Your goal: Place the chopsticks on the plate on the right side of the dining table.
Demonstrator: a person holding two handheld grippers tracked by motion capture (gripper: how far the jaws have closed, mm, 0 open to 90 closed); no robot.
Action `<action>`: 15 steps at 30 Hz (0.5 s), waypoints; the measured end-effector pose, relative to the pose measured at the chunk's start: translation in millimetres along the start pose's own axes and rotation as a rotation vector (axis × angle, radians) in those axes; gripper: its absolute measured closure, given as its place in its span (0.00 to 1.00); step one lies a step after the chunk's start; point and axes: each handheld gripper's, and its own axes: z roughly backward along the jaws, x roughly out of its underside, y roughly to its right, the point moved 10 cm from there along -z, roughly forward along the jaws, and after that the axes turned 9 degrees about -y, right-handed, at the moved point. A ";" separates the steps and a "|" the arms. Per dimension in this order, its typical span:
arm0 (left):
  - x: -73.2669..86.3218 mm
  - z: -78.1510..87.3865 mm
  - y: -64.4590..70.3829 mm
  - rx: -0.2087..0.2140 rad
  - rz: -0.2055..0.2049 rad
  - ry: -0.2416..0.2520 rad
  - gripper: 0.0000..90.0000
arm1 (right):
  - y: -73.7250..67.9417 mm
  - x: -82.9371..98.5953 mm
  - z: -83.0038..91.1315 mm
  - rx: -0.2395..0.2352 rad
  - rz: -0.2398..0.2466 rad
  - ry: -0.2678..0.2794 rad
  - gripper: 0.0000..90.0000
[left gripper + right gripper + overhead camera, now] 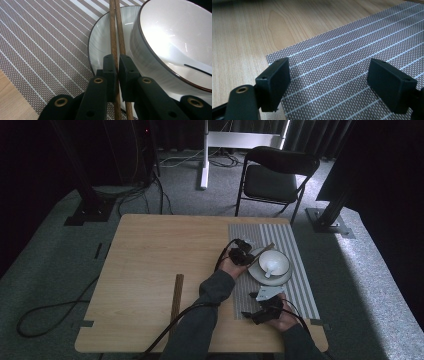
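My left gripper (117, 65) is shut on a pair of brown chopsticks (115, 30). The chopsticks lie across the rim of a white dark-edged plate (98, 42), just beside a white bowl (170, 37) that stands on it. In the high view the left gripper (248, 258) is at the plate's (255, 272) left edge, and a white spoon (270, 268) rests in the bowl (274, 261). My right gripper (328, 80) is open with nothing between its jaws, above the near left corner of the striped placemat (342, 62). In the high view it (250, 316) is near the table's front edge.
The placemat (300, 285) covers the right part of the wooden table (160, 250). A long dark wooden strip (176, 297) lies on the bare wood left of my forearm. A black folding chair (275, 175) stands beyond the far edge.
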 end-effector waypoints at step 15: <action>-1.6 13.7 1.2 0.009 0.003 0.031 0.86 | 0.0 0.0 0.0 0.000 0.000 0.000 0.20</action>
